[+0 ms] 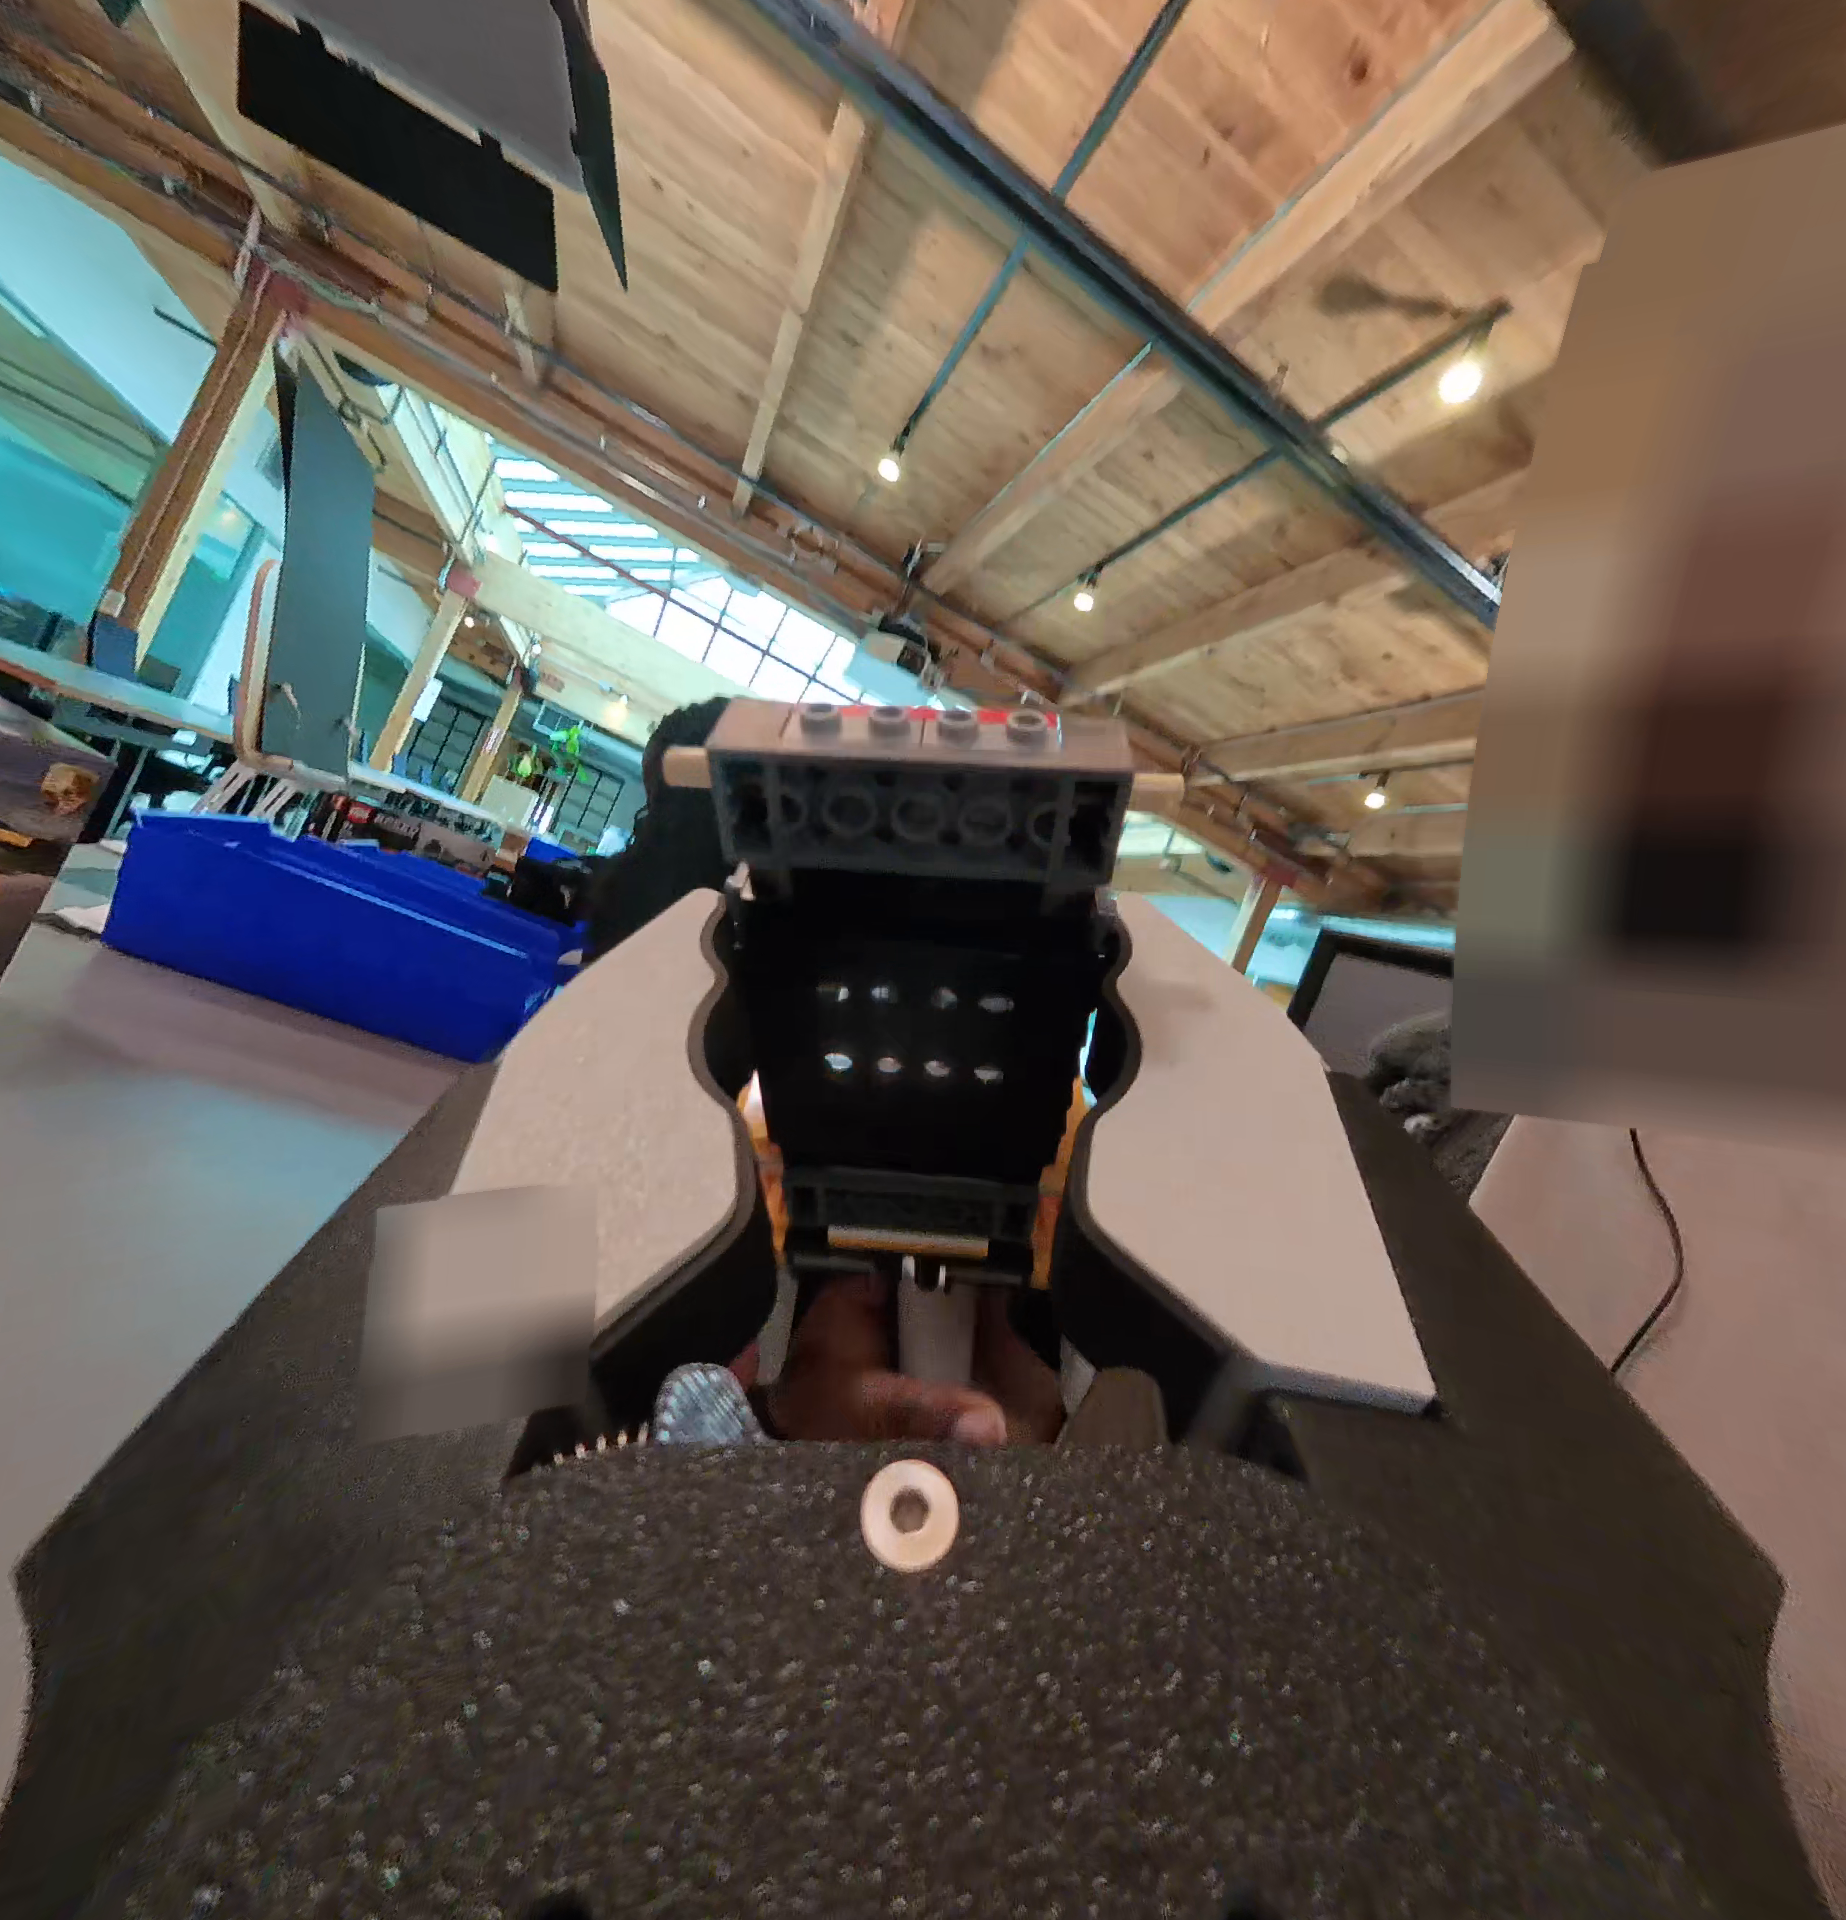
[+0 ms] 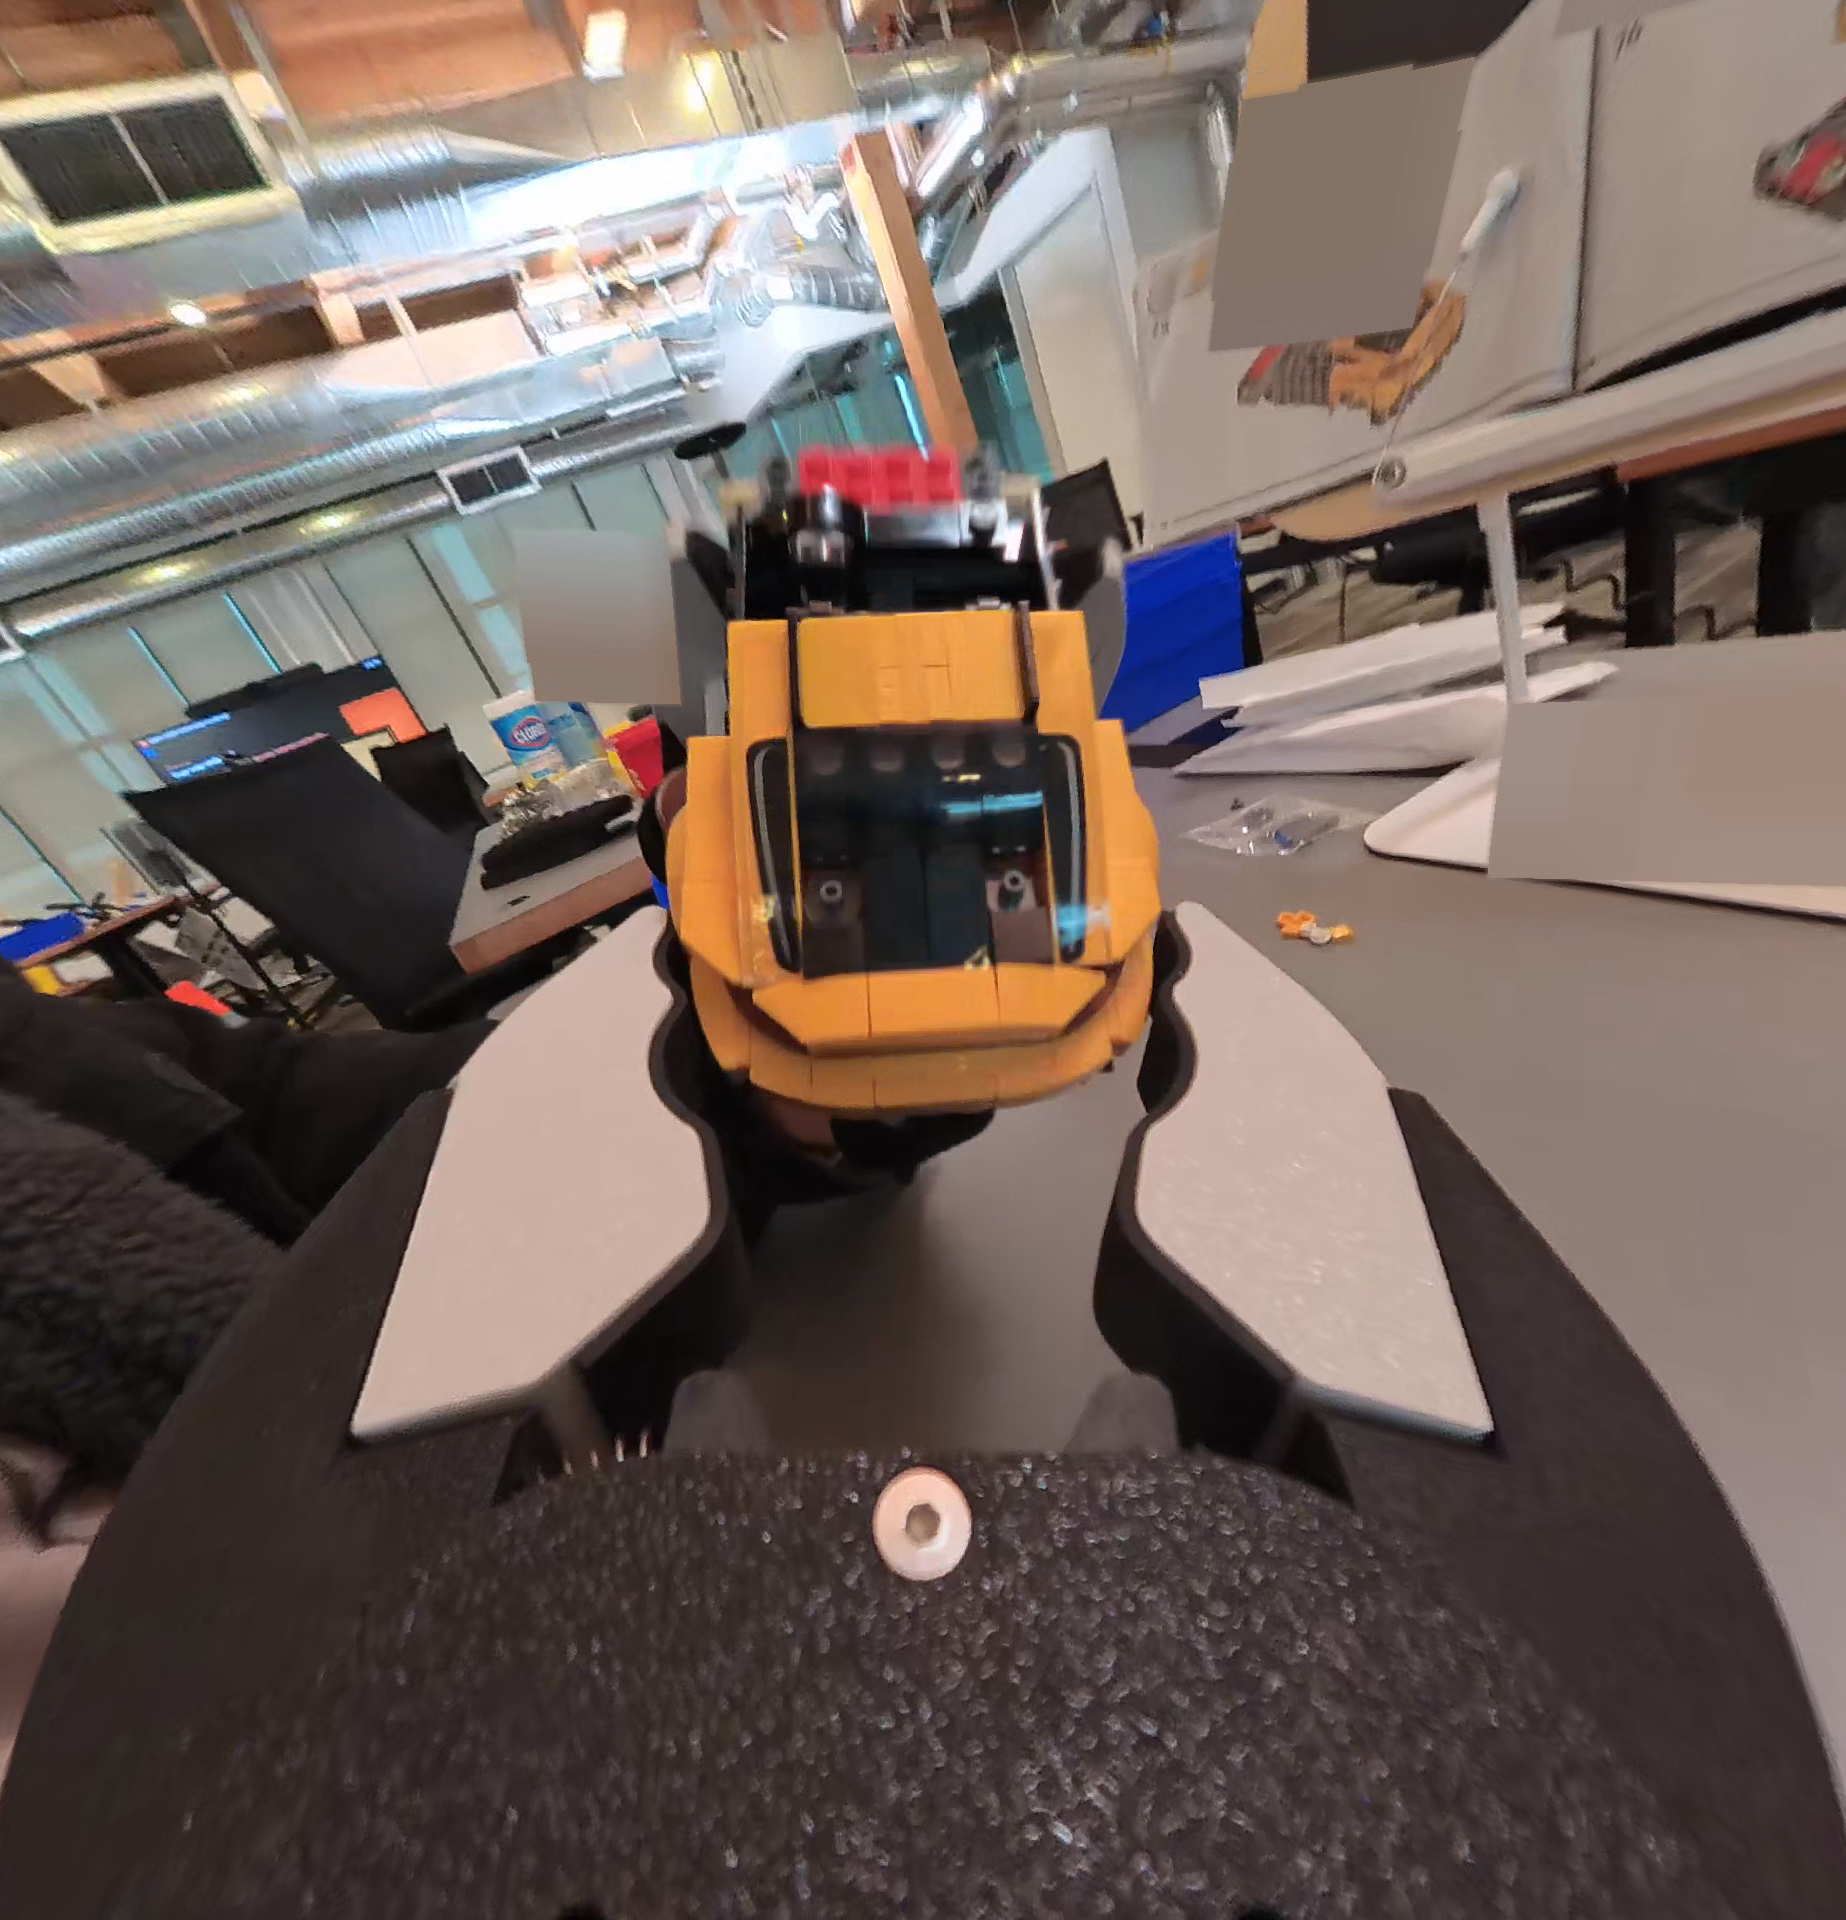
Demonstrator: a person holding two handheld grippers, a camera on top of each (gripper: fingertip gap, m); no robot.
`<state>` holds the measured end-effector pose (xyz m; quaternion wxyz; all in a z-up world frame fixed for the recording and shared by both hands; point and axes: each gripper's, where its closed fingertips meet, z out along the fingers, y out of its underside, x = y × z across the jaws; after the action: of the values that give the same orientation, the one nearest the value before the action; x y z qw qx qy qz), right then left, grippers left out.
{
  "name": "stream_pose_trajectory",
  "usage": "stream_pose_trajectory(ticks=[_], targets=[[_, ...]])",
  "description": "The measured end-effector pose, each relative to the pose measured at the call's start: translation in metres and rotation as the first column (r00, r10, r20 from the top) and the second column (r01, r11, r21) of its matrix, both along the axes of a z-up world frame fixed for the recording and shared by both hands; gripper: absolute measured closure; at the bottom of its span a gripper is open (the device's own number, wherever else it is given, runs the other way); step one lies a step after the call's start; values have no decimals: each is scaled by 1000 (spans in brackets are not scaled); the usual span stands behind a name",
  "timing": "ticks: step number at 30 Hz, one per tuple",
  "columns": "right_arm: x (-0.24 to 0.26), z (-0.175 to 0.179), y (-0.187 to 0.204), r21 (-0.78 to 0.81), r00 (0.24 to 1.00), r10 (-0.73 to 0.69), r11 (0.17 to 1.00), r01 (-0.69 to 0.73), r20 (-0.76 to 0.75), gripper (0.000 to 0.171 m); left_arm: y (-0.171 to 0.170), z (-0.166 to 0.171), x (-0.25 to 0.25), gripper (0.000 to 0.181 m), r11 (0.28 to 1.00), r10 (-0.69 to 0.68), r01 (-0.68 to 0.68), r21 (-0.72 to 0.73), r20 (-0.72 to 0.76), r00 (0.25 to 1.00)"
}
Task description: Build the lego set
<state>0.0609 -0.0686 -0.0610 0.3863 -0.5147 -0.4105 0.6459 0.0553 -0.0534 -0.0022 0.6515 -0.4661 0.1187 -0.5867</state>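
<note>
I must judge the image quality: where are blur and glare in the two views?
Left wrist view: the car underside is dark against the bright skylight, but sharp. Right wrist view: the ceiling ducts are smeared, the car's red bricks blurred, and glare sits on its windscreen.

Both tools: left tool [image 1: 914, 997], right tool [image 2: 914, 997]: black speckled housing, grey-faced fingers, white centre screw.

ceiling: wood planks [image 1: 1158, 260], beams, spot lamps [image 1: 1459, 382] lit
windows: skylight panes [image 1: 711, 613]
ducts: silver [image 2: 275, 436]
table: grey [image 2: 1521, 1039]
bin: blue [image 1: 316, 925]
</note>
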Motion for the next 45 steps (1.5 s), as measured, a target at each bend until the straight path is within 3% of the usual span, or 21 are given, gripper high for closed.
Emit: stream_pose_trajectory(ticks=[4, 7, 15, 26, 45], targets=[[18, 9, 3, 9, 998, 58, 998, -58, 5, 88, -5, -6, 12, 117, 999, -41, 36, -35, -122, 992], [37, 17, 8, -60, 993, 118, 991, -119, -11, 88, -8, -16, 26, 116, 998, -28, 11, -56, -318, 948], [62, 28, 13, -200, 980, 160, 963, -181, -114, 88, -4, -32, 46, 120, 993, 111, -107, 48, -682, 723], [72, 31, 28, -333, 972, 140, 922, -198, -188, 88, 11, -46, 30, 121, 935, 331, -270, 232, -845, 421], [79, 25, 46, -431, 974, 101, 884, -182, -204, 88, 12, -52, 37, 122, 923, 375, -245, 296, -835, 402]])
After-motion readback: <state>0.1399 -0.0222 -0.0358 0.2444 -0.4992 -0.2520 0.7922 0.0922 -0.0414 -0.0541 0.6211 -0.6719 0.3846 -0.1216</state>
